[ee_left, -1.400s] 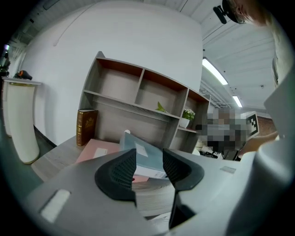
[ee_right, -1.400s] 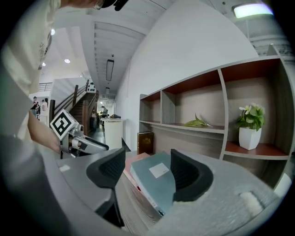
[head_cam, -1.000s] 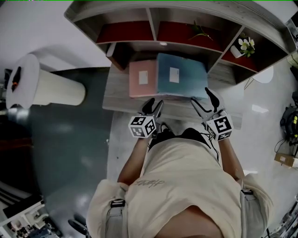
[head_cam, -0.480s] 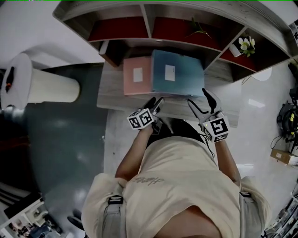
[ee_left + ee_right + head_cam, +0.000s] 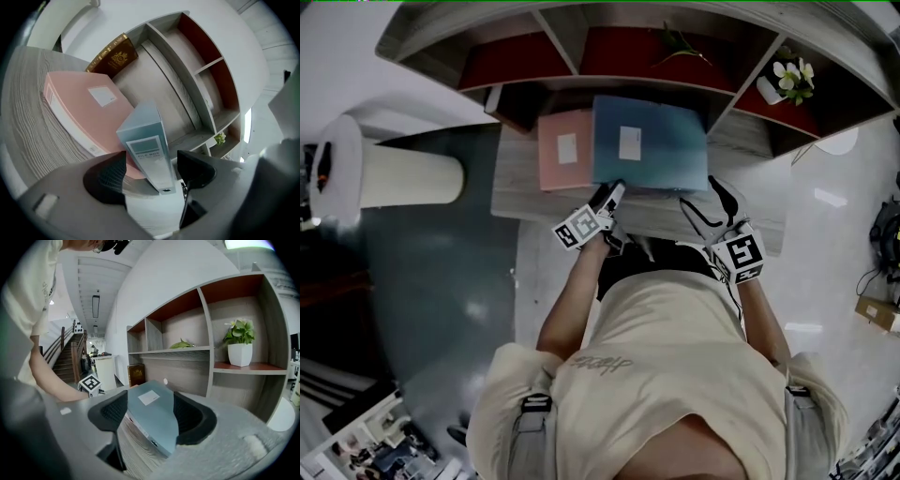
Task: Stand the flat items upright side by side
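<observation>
Ahead of me: grey shelf unit (image 5: 205, 319), red-lined bays | plant (image 5: 240, 345) in white pot, upright in right bay | leafy sprig (image 5: 183, 344) on middle shelf | brown book (image 5: 112, 58), gold emblem, leaning at desk's back | wood-grain desk (image 5: 28, 117) | white cylinder (image 5: 394, 176) left of desk | stairs (image 5: 65, 350) far off.

Blue file box (image 5: 652, 145) and pink file box (image 5: 562, 150) flat on the worktop (image 5: 511, 192), side by side, white labels up
</observation>
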The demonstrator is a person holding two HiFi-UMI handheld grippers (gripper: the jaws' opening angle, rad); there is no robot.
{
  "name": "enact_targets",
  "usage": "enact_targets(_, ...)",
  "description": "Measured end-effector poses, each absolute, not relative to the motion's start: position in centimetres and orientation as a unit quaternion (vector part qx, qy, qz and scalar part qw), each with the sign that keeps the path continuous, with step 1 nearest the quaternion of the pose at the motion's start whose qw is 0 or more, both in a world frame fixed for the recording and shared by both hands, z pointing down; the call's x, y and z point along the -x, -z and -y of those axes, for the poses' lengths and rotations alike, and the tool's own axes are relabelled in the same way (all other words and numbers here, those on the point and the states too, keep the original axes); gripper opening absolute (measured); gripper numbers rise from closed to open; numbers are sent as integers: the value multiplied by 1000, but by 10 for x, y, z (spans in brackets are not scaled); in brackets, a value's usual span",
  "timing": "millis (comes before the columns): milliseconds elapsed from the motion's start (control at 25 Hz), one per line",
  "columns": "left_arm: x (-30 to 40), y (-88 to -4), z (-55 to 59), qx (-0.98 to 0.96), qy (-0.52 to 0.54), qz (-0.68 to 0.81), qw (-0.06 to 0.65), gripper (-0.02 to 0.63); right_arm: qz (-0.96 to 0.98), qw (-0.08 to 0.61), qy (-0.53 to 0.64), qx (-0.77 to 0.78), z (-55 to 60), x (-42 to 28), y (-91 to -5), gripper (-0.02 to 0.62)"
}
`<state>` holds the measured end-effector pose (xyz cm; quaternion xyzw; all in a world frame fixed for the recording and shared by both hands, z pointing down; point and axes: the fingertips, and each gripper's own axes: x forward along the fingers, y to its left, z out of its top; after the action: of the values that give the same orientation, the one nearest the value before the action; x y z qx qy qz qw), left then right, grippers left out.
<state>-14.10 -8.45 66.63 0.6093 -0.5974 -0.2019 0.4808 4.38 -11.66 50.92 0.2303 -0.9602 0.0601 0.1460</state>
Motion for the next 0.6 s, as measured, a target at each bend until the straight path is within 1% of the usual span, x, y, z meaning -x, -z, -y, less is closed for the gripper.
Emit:
enact_targets(160,146,-668,96,-585,235,605,487,364,961,146,-61,-228,124,-55,-513,308)
enact_targets(280,145,-672,102,-580,223,615,485,348,961,143,-61,-229,132,-63,-516,308)
enact_targets(600,148,-656,109,-582,219,640,451,341,959,133,-72,-240,140,-74,-523,307)
